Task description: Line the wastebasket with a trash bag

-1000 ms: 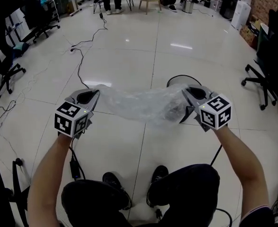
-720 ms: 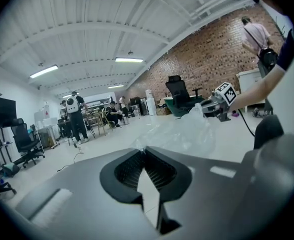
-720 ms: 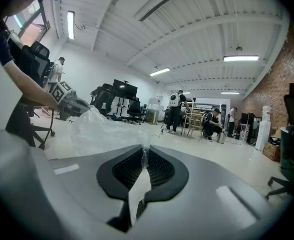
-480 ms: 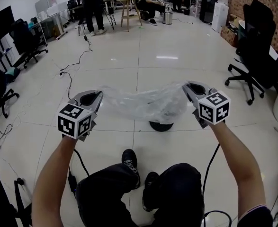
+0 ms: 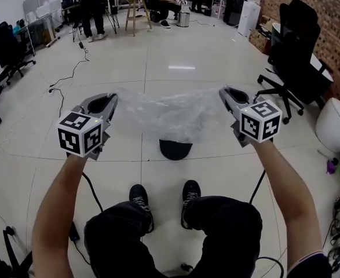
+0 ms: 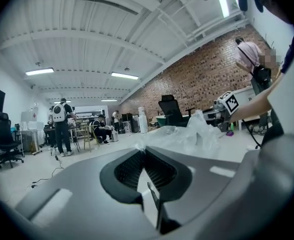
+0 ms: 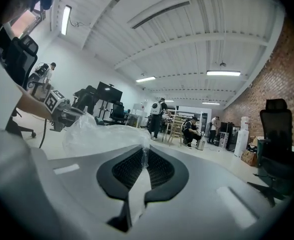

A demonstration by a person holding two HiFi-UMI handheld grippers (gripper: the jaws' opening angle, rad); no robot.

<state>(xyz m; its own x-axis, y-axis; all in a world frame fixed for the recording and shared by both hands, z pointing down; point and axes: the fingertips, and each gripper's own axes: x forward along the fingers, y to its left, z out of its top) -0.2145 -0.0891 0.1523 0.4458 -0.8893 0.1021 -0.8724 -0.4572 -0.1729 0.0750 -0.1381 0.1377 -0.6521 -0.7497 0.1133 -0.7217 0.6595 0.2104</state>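
A clear crinkled trash bag (image 5: 170, 113) hangs stretched between my two grippers at chest height. My left gripper (image 5: 113, 98) is shut on the bag's left edge, and the film (image 6: 179, 136) bunches just past its jaws (image 6: 142, 149). My right gripper (image 5: 223, 91) is shut on the right edge, the bag (image 7: 104, 134) running off to the left of its tips (image 7: 145, 149). Below the bag, on the floor between my feet and the grippers, stands the black wastebasket (image 5: 175, 149); the bag hides its far side.
Black office chairs (image 5: 294, 57) stand at the right by a brick wall, with a white rounded bin (image 5: 335, 123) beyond. More chairs (image 5: 7, 51) and floor cables (image 5: 65, 80) are at the left. People (image 5: 91, 7) and tables stand at the far end.
Both grippers have risen with the bag stretched between them. The wastebasket now shows lower in the head view, nearer my feet.
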